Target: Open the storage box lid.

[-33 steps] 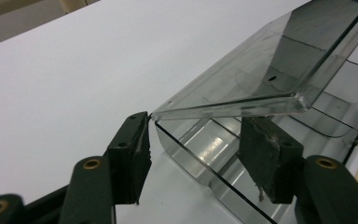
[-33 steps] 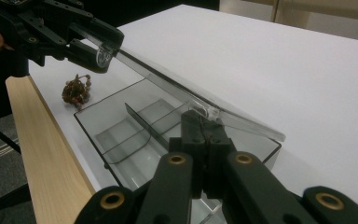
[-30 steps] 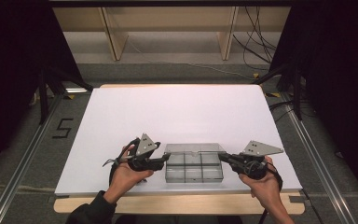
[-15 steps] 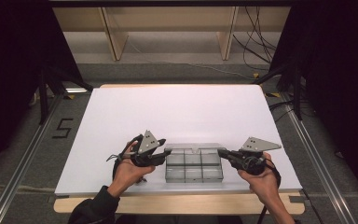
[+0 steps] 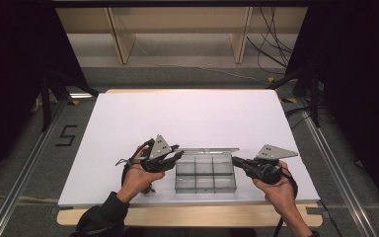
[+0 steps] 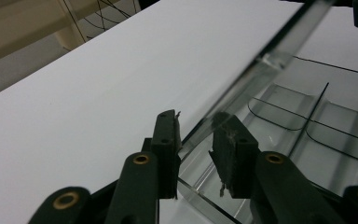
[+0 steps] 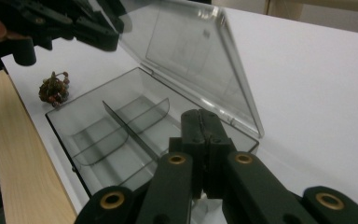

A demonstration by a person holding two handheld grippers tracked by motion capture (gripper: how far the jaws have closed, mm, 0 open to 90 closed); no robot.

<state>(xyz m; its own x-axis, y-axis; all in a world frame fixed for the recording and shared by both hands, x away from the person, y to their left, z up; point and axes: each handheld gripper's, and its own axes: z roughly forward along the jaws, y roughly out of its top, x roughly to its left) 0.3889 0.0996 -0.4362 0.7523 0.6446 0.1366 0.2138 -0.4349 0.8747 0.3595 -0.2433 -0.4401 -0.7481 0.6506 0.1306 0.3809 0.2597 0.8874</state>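
My left gripper (image 6: 196, 140) has its two black jaws parted, one on each side of the edge of the clear lid (image 6: 261, 60), which slants up and away. Beyond lies the clear compartment box (image 6: 307, 126) with dark dividers, resting on the white bench (image 6: 74, 84).

box (image 5: 205, 172): clear, smoky grey | table (image 5: 187, 118): white | grippers: black | beads (image 7: 53, 88): reddish-brown
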